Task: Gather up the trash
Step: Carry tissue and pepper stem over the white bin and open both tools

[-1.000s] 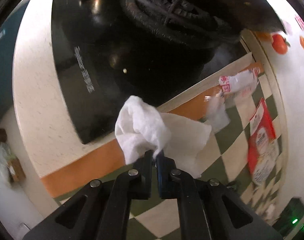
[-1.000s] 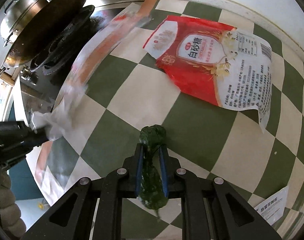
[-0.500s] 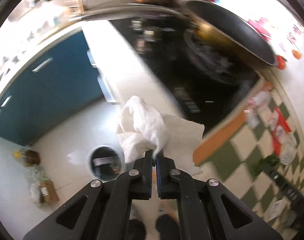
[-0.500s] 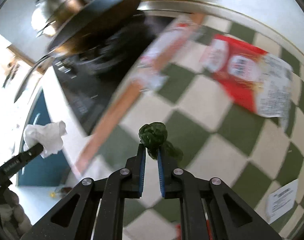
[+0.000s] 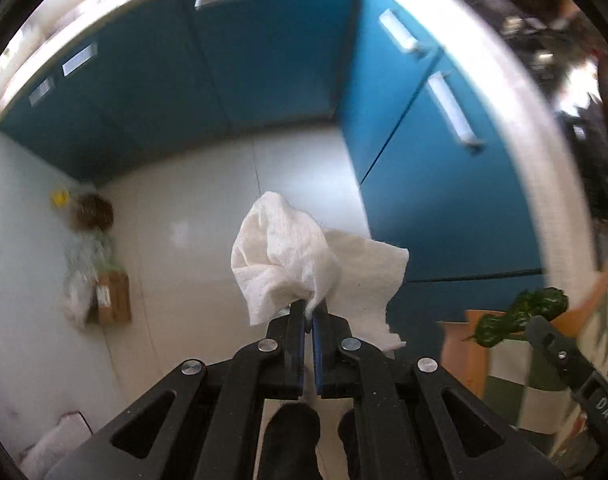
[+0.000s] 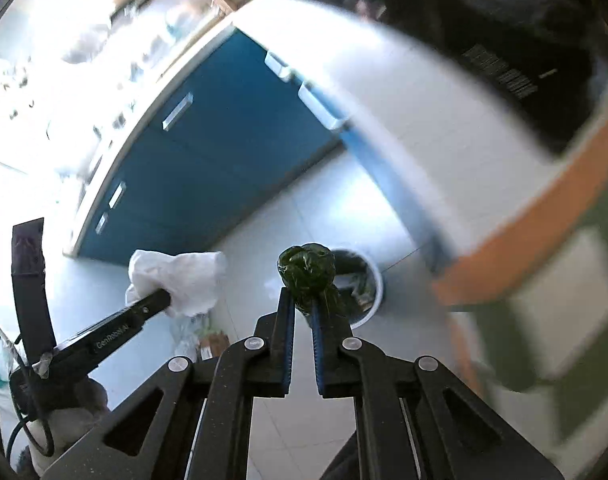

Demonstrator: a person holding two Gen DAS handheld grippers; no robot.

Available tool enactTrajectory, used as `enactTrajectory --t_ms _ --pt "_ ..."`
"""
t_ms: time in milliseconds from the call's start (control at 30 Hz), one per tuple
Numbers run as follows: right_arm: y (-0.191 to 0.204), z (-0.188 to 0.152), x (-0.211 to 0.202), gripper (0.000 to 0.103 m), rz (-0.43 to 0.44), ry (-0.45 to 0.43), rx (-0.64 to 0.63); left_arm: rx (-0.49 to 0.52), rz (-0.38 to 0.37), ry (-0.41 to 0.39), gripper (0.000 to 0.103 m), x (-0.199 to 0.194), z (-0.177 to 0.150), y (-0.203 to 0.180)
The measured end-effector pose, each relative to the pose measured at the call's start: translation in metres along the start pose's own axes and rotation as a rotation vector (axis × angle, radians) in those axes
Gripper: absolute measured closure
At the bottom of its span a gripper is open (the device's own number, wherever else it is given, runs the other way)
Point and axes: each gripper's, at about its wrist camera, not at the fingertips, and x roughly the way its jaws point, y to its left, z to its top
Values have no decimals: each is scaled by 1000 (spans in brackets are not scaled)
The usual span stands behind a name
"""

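My left gripper (image 5: pixel 308 306) is shut on a crumpled white paper towel (image 5: pixel 287 256) and hangs over the pale tiled floor, pointing down. In the right wrist view the same gripper (image 6: pixel 165 300) and towel (image 6: pixel 183 280) show at the left. My right gripper (image 6: pixel 301 300) holds a dark green leafy wad (image 6: pixel 308 268) between its pads, and its jaws are closing on it. Just behind the wad stands a round white-rimmed trash bin (image 6: pixel 378 284) on the floor, partly hidden by it. The left wrist view catches the green wad (image 5: pixel 520 312) at the lower right.
Blue cabinets (image 5: pixel 263 60) with silver handles line the far side and right. A white counter edge (image 6: pixel 384 100) with an orange-bordered green checked cloth (image 6: pixel 564 280) is on the right. A cardboard box (image 5: pixel 111 300) and bags lie by the wall. A person's dark shoes (image 5: pixel 291 432) show below.
Both grippers have swung off the checked counter and out over the floor, carrying the towel and the green wad. The bin now sits behind the right gripper's tips.
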Motion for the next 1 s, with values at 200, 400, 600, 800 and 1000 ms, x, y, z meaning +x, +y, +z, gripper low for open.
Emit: enactTrajectory --t_ms 200,400,600,800,1000 --pt "-15 -12 151 95 -17 126 67 -63 -41 149 102 142 11 48" --pt "-61 -35 301 95 -35 205 108 -68 -73 250 102 287 11 65" --pt "-100 -48 410 95 -65 256 95 -59 -76 340 102 389 -2 70" --pt "-113 -51 457 95 -77 284 63 -53 -98 376 99 418 -3 67" --pt "-110 -53 462 51 -88 314 30 -33 -57 333 64 401 6 69"
